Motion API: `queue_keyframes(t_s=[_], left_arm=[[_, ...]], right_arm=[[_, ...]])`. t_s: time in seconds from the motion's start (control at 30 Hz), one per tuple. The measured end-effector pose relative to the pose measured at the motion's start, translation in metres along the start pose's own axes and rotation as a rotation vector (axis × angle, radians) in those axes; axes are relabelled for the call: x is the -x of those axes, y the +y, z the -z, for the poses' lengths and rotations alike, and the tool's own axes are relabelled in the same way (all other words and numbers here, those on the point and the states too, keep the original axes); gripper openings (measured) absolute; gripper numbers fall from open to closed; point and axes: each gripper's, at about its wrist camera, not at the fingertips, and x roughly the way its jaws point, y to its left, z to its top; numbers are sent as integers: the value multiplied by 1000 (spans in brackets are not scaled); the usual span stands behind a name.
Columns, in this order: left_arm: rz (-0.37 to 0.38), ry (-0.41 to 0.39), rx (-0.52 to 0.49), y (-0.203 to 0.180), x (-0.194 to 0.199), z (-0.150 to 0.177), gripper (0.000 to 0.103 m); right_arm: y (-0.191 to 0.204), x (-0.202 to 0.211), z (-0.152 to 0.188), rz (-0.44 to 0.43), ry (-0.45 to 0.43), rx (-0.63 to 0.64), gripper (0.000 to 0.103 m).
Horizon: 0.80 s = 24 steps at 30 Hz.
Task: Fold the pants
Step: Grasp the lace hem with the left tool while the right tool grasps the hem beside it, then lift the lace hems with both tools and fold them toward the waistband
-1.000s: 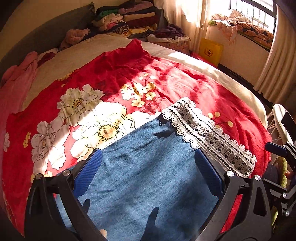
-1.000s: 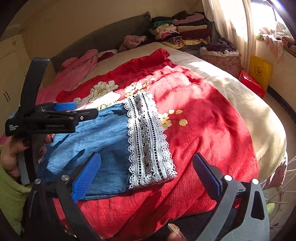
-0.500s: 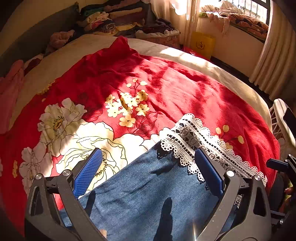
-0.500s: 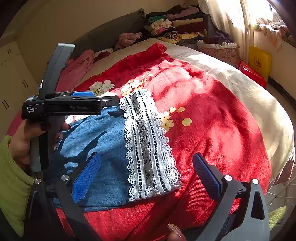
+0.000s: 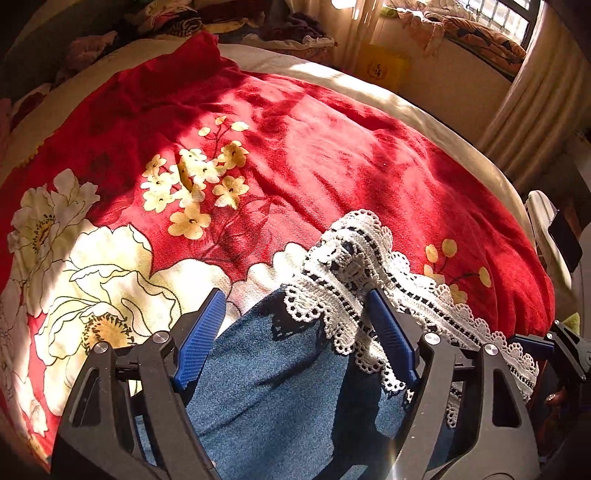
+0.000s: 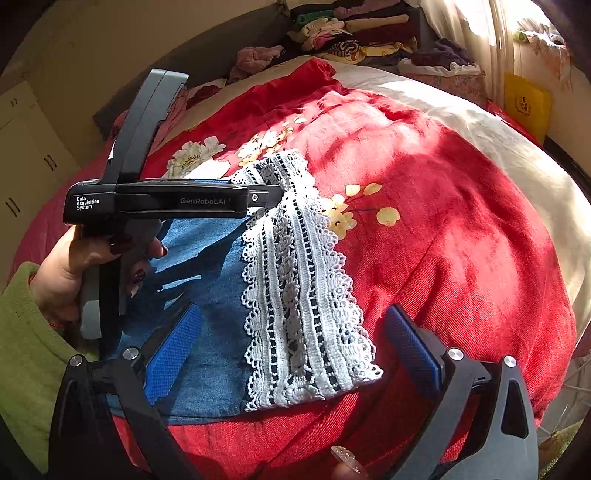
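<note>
The denim pants (image 6: 207, 314) are lying flat on the red floral blanket (image 6: 443, 240) at the near edge of the bed (image 6: 517, 155), their white lace hem (image 6: 303, 295) facing the right side. Beyond the blanket, folded clothes (image 6: 351, 29) are piled at the head of the bed, and a yellow bag (image 6: 526, 103) is standing by the curtain (image 5: 535, 110). Nothing is lying on the pants apart from tool shadows.

Your left gripper (image 5: 295, 332) is pointing steeply down at the far corner of the hem. Its jaws have just been closing and are straddling bunched denim and lace; the right pad is touching the lace, the left pad is standing clear of the cloth, so no pinch is confirmed. Your left hand (image 6: 74, 266), in a green sleeve (image 6: 22, 350), is gripping the handle.

Your right gripper (image 6: 295, 350) is hovering over the near hem corner, jaws spread wide, holding nothing.
</note>
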Motion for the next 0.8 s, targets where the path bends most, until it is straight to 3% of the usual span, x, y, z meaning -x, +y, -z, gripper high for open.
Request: queue_keyframes(t_s=[0.03, 0.07, 0.2, 0.3, 0.43, 0.53, 0.7, 0.8], left_arm=[[4, -2, -1, 1, 0, -1, 70], [12, -4, 1, 1, 0, -1, 67], [24, -7, -16, -3, 3, -1, 54], [21, -12, -31, -7, 2, -1, 51], [36, -6, -6, -4, 0, 0, 46], [21, -15, -20, -8, 5, 1, 33], [6, -36, -20, -10, 13, 4, 17], [23, -44, -6, -7, 18, 8, 13]], right_arm=[[-1, -1, -1, -4, -1, -7, 89], [-1, -3, -1, -1, 6, -9, 72], [-1, -4, 0, 5, 7, -2, 70], [-1, -6, -1, -6, 10, -3, 68], [-4, -9, -1, -16, 23, -16, 53], [-7, -5, -1, -25, 5, -31, 42], [-5, 1, 1, -27, -24, -18, 33], [-4, 5, 3, -33, -39, -6, 32]])
